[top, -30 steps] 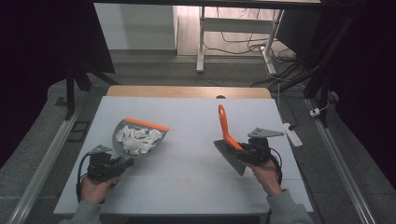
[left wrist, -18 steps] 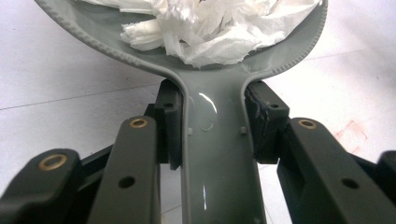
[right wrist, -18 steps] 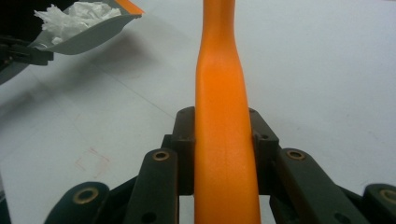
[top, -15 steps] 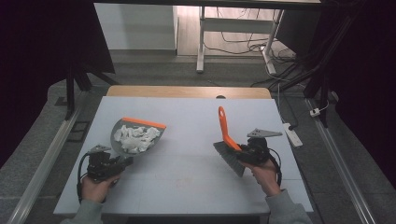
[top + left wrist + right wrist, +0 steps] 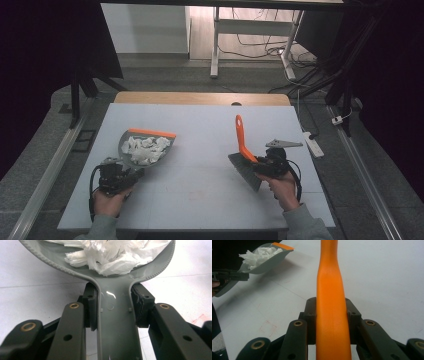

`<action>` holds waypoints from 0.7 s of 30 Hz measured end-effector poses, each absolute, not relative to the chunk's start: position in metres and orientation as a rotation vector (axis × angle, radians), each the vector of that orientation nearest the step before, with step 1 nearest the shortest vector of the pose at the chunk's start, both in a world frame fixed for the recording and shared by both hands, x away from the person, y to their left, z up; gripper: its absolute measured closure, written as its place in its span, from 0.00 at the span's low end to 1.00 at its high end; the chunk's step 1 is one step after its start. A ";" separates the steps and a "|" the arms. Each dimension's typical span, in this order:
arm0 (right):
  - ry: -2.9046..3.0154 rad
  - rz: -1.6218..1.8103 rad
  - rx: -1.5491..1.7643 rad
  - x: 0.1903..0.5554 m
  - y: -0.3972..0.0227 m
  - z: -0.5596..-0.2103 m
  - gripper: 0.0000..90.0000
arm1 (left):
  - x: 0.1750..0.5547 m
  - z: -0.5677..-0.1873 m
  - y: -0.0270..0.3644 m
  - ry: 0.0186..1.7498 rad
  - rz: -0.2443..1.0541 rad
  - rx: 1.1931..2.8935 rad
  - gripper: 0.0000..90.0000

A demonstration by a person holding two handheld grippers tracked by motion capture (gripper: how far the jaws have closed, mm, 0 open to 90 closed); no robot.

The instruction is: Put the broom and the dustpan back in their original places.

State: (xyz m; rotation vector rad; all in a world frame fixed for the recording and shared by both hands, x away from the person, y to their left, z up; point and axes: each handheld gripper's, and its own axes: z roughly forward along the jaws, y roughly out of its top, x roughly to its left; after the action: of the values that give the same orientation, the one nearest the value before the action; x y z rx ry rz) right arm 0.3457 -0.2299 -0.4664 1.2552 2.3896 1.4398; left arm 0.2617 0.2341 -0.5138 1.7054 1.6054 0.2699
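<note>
A grey dustpan (image 5: 145,147) with an orange lip sits left of centre on the white table (image 5: 200,200), carrying a heap of white paper scraps (image 5: 145,150). My left gripper (image 5: 134,171) is shut on the pan's handle (image 5: 116,327), with both pads pressed against its sides just below the scraps (image 5: 112,255). On the right, my right gripper (image 5: 259,165) is shut on the orange handle (image 5: 332,302) of a brush (image 5: 242,142). Its grey bristles (image 5: 245,172) point toward the table's near side. In the right gripper view the dustpan (image 5: 264,262) appears lifted, far left.
A wooden strip (image 5: 200,98) borders the table's far edge. On the floor at the right lies a white power strip (image 5: 312,142) with cables. A white desk frame (image 5: 215,50) stands farther back. The tabletop between the two hands is bare.
</note>
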 end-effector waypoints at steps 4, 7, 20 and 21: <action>2.394 1.429 1.284 0.346 -0.230 -0.469 0.78 | 0.264 -0.516 0.231 1.621 0.276 1.705 0.68; 2.400 1.427 1.294 0.346 -0.229 -0.471 0.78 | 0.267 -0.520 0.230 1.633 0.280 1.716 0.68; 2.436 1.372 1.369 0.353 -0.230 -0.488 0.78 | 0.277 -0.531 0.227 1.694 0.266 1.733 0.68; 2.436 1.364 1.373 0.353 -0.230 -0.489 0.78 | 0.278 -0.532 0.227 1.696 0.265 1.737 0.68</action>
State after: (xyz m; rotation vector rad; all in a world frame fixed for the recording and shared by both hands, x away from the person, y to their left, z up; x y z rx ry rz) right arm 0.3534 -0.2299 -0.4891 1.3728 2.4361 1.3644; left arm 0.2780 0.2267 -0.5316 1.7369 1.6959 0.2646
